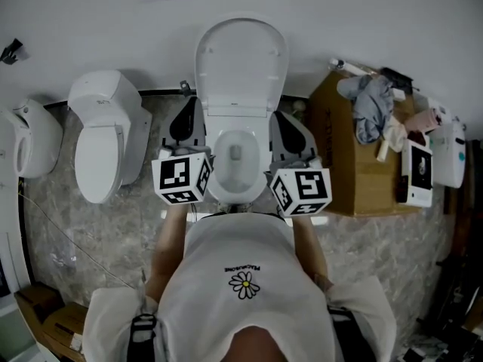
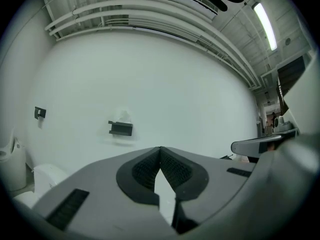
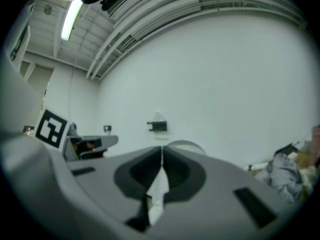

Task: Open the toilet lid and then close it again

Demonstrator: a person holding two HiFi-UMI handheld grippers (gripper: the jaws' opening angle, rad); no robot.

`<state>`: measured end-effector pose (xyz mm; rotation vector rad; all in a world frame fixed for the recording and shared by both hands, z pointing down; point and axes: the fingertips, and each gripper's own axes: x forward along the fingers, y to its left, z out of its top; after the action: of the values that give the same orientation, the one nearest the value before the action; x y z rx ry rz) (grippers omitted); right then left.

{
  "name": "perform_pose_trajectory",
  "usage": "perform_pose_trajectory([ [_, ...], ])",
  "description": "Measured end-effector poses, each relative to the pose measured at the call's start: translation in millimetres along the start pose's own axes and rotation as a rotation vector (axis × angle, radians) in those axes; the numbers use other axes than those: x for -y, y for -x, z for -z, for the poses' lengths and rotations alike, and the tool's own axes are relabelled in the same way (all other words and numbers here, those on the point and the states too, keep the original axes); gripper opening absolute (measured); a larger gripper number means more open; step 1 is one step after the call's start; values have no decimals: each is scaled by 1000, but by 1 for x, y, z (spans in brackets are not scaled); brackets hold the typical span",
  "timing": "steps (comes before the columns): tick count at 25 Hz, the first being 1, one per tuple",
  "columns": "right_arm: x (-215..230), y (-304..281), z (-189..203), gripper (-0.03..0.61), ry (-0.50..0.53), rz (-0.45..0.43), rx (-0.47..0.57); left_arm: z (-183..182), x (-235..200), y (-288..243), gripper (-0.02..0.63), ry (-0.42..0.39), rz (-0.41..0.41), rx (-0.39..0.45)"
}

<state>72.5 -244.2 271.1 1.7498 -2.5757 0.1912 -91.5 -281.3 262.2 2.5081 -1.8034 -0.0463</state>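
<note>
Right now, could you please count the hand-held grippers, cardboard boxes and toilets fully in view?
Hand-held grippers: 2 (left hand-held gripper, right hand-held gripper)
Toilets: 2 (toilet with raised lid, toilet with closed lid)
Cardboard boxes: 1 (cardboard box)
Total: 5

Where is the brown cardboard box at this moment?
In the head view, the cardboard box stands on the floor just right of the open toilet, near the wall, with a bundle of clothes on top.

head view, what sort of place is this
Likely a workshop or test room rather than a real bathroom: an open toilet stands beside a second toilet, with cloths on a cardboard box nearby.
</note>
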Motion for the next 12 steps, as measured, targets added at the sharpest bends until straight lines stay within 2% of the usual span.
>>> perform_pose_trajectory([
  [12, 18, -15, 6, 32, -47, 3, -11, 22, 2, -13, 20, 31, 0, -35],
])
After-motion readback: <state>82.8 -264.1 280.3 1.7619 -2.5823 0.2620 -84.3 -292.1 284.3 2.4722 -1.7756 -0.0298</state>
